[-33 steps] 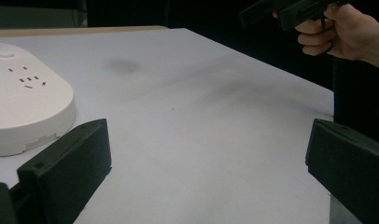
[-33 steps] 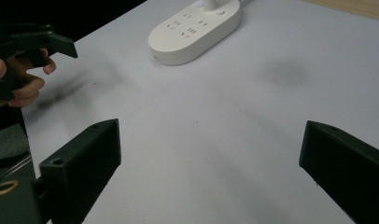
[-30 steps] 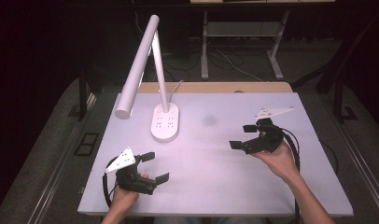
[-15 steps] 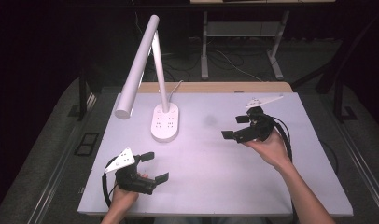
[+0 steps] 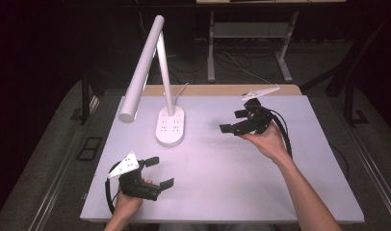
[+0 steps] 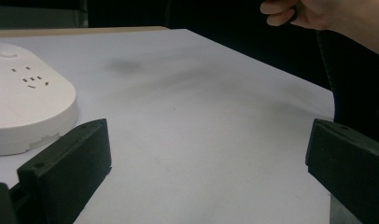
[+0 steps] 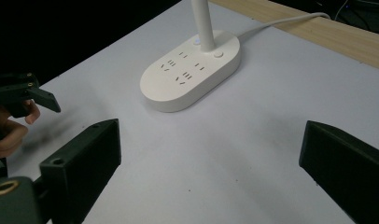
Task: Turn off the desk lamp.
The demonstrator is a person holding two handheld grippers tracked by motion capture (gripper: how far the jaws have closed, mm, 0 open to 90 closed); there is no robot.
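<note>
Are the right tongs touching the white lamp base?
Apart. The high view shows bare table between the right tongs and the lamp base.

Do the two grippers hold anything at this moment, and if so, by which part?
Nothing is held. The left gripper and the right gripper both stand open and empty, apart from the lamp base.

The lamp base stands on the worktop, left of centre toward the far edge, its stem rising from the back end and its head leaning out over the left side. The left gripper sits near the front-left corner; the right gripper hangs right of the base, apart from it.
</note>
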